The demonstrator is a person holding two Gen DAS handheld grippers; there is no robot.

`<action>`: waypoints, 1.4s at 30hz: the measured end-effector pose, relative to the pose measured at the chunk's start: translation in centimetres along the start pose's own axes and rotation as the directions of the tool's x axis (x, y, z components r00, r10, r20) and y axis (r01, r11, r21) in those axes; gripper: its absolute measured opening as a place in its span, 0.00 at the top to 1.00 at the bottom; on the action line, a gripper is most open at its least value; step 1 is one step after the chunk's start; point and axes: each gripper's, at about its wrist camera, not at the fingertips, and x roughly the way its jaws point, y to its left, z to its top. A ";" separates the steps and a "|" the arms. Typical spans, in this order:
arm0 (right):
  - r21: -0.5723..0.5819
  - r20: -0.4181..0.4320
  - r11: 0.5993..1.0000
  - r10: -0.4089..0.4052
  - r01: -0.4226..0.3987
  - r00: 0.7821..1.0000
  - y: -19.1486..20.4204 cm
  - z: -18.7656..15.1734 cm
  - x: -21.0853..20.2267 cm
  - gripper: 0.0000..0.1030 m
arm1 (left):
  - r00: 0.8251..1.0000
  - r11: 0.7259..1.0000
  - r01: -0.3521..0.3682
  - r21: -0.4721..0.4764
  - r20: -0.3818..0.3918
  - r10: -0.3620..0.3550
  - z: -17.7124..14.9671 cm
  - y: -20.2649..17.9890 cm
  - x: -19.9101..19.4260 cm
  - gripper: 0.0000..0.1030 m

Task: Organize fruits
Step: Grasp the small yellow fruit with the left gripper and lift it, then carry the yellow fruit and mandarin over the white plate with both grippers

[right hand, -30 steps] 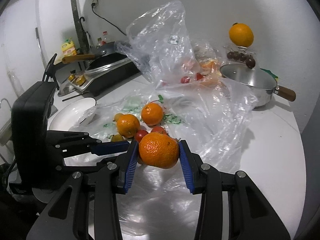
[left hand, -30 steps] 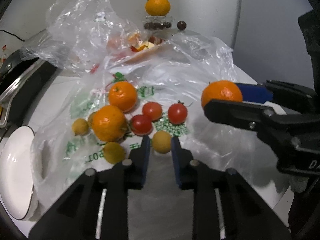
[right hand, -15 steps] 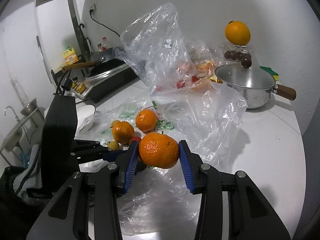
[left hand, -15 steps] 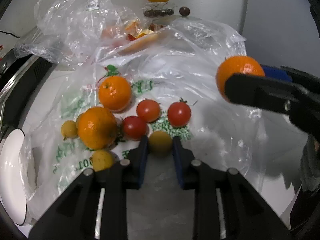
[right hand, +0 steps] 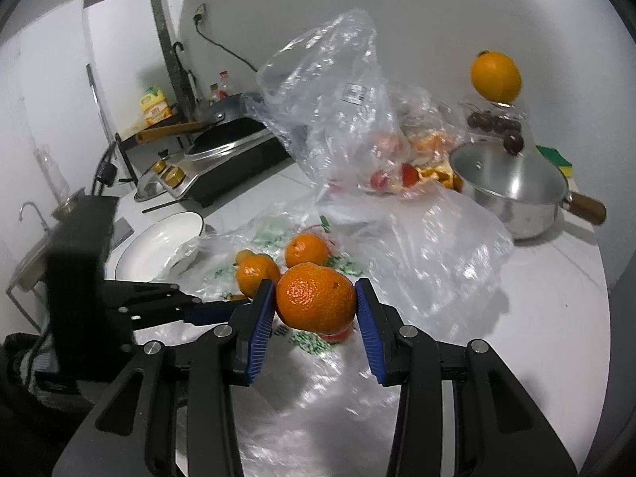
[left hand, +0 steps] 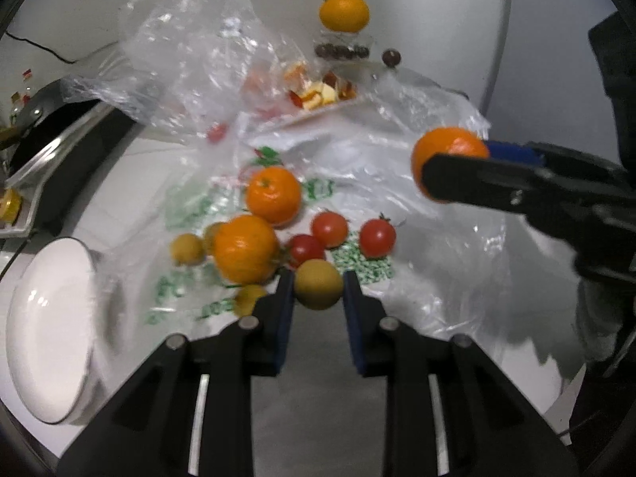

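My left gripper (left hand: 318, 283) is shut on a small yellow fruit (left hand: 318, 288), held just above the printed plastic bag (left hand: 357, 183). On that bag lie two oranges (left hand: 273, 194) (left hand: 244, 248), three red tomatoes (left hand: 377, 237) and more small yellow fruits (left hand: 187, 249). To the right and higher, my right gripper (right hand: 316, 303) is shut on an orange (right hand: 316, 298) and holds it in the air over the bag. In the right wrist view the left gripper's fingers (right hand: 198, 312) reach in from the left.
A white plate (left hand: 51, 330) sits at the left beside the bag. Behind stand a crumpled clear bag (right hand: 330, 111) with fruit scraps, a steel pot (right hand: 512, 194), an orange on a clear container (right hand: 495, 75) and an induction cooker (right hand: 238, 151).
My left gripper closed on the small yellow fruit and lifted it slightly off the bag, shifting a little to the right. The right gripper kept the orange almost still.
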 end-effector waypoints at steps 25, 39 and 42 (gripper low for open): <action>-0.154 -0.055 0.987 0.048 -0.056 0.997 14.6 3.5 6.5 0.58 | 0.987 0.989 -0.064 -0.135 0.136 0.083 -5.0 13.4 -9.6 0.76; -0.209 -0.111 0.972 0.081 -0.103 0.991 19.7 4.5 10.9 0.58 | 0.977 0.965 -0.126 -0.228 0.139 0.161 -7.4 19.3 -11.1 0.76; -0.213 -0.121 0.970 0.088 -0.113 0.989 20.5 4.8 11.9 0.58 | 0.974 0.959 -0.145 -0.242 0.137 0.181 -7.9 20.4 -11.1 0.76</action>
